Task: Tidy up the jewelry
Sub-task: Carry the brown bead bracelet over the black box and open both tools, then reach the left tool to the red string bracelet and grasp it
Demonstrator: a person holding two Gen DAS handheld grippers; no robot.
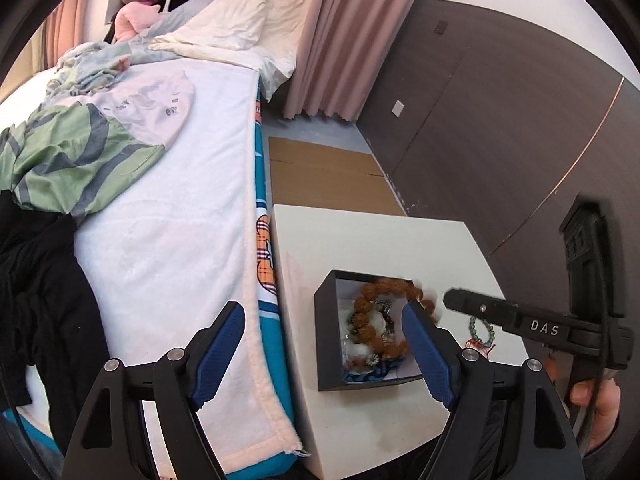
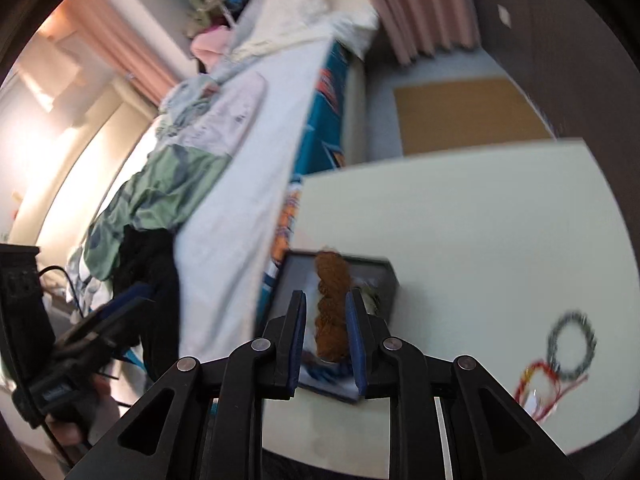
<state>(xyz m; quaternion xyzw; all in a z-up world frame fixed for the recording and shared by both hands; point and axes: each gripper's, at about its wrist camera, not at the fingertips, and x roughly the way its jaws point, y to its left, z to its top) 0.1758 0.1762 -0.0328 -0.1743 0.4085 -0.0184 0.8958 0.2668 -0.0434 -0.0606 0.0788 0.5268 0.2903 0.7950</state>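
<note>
A black box (image 1: 325, 320) holding several pieces of jewelry stands on the white table (image 1: 360, 240). A brown beaded bracelet (image 1: 370, 332) lies in it, its far loop blurred over the right rim. My left gripper (image 1: 324, 344) is open and wide, hovering near the box's left side with nothing between its fingers. In the right wrist view, my right gripper (image 2: 327, 320) hangs over the box (image 2: 372, 259). The brown bracelet (image 2: 332, 304) shows between its narrowly parted pads, with a gap on the left. A green bead bracelet (image 2: 572, 340) with red cord lies to the right.
A bed with a white blanket (image 1: 168, 220) and loose clothes (image 1: 68, 160) runs along the table's left edge. Dark wall panels (image 1: 500, 120) stand on the right. Cardboard (image 1: 320, 172) lies on the floor beyond the table. A person's hand (image 1: 596, 404) holds the right gripper.
</note>
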